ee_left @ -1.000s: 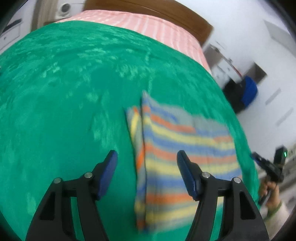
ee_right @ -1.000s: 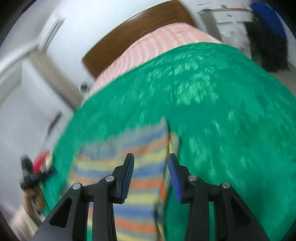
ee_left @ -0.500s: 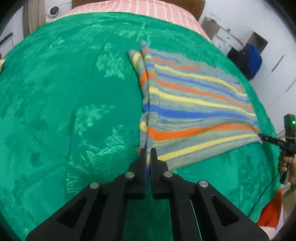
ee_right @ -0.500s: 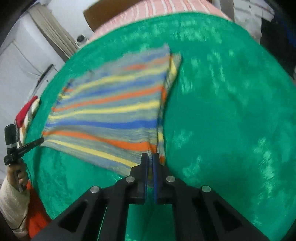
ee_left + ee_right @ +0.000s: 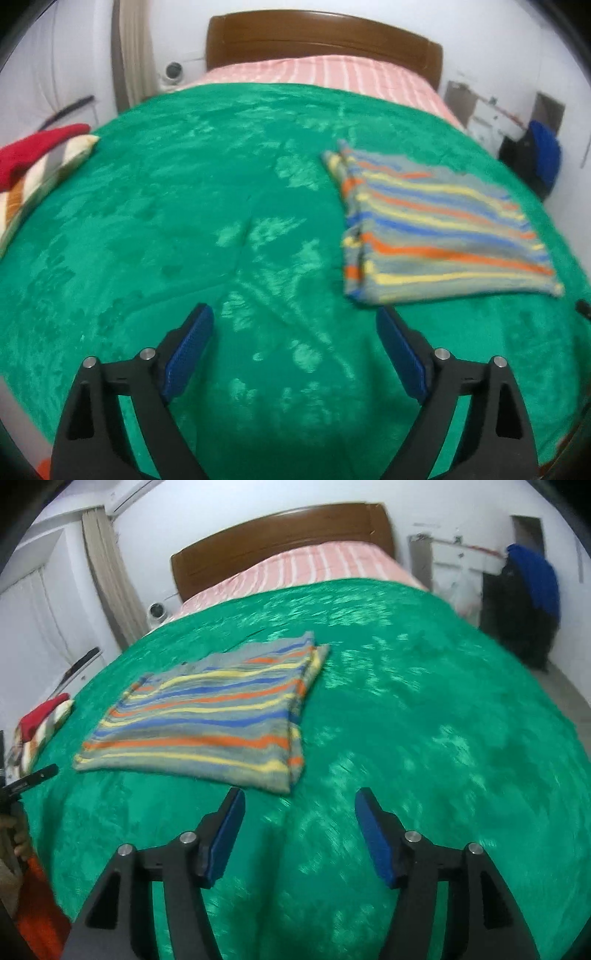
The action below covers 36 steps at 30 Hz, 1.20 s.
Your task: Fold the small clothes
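Note:
A folded striped garment point(image 5: 436, 229) in grey, blue, orange and yellow lies flat on the green blanket point(image 5: 184, 221); in the right wrist view it lies at centre left point(image 5: 214, 716). My left gripper point(image 5: 295, 354) is open and empty, hovering over bare blanket just near and left of the garment's near corner. My right gripper point(image 5: 299, 834) is open and empty, just near and right of the garment's near right corner. Neither touches the cloth.
A red and striped pile of clothes point(image 5: 33, 166) lies at the blanket's left edge. Pink striped bedding point(image 5: 325, 74) and a brown headboard point(image 5: 321, 40) are at the far end. A dark chair with a blue item point(image 5: 528, 602) stands right of the bed.
Both grippers were shut on the garment's near edge half a second ago; they have now opened, let go and pulled back. The garment lies folded on the blanket.

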Motion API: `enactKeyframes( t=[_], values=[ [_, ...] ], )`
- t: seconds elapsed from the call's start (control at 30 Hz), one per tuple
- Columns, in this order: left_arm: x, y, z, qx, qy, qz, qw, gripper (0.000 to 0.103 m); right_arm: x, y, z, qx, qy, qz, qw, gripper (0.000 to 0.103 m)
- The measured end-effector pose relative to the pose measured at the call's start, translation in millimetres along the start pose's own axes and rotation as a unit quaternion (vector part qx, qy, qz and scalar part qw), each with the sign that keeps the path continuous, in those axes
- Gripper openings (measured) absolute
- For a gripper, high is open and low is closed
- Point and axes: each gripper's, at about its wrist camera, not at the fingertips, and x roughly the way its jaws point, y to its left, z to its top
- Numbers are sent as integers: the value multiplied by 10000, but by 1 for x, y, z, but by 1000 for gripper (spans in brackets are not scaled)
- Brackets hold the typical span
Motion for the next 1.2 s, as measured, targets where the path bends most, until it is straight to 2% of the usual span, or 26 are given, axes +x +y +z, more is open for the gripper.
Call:
enactKeyframes(
  t=[0.1,0.13,0.2,0.37,0.67,0.73,0.83,0.93,0.97,1.03,1.1,1.13,1.2],
  values=[
    [19,-5,-13,260,52,242,9994,94,9,-12,-18,138,-35,-307,9994,62],
    [23,-5,-19,293,-43,295,9991,99,11,-16,-22,198,-62,-326,9993,62],
    [23,-1,-31,215,-396,357,9983,102,14,-20,-27,279,-217,-275,9990,66],
    [21,2,-32,198,-421,344,9983,102,19,-19,-32,162,-289,-212,9992,74],
    [19,0,-35,208,-489,356,9980,103,19,-18,-34,114,-342,-216,9991,76],
    [18,-1,-36,208,-527,349,9978,102,19,-15,-31,63,-224,-307,9993,76],
    [18,-2,-38,214,-567,361,9975,102,11,-1,-9,-124,66,-533,9985,74],
    [18,-4,-37,222,-559,363,9975,103,3,27,41,-300,-41,8,9995,73],
    [18,-4,-37,222,-558,364,9975,103,6,36,54,-356,19,192,9992,69],
    [18,-4,-37,220,-560,360,9975,102,28,63,95,-405,360,785,9954,61],
    [18,-4,-37,221,-562,362,9975,103,59,86,130,-310,643,1196,9903,55],
    [18,-4,-37,222,-562,362,9975,102,79,100,149,-266,780,1369,9872,54],
    [17,-4,-37,219,-566,353,9975,103,118,128,175,-331,1044,1490,9827,42]
  ],
)
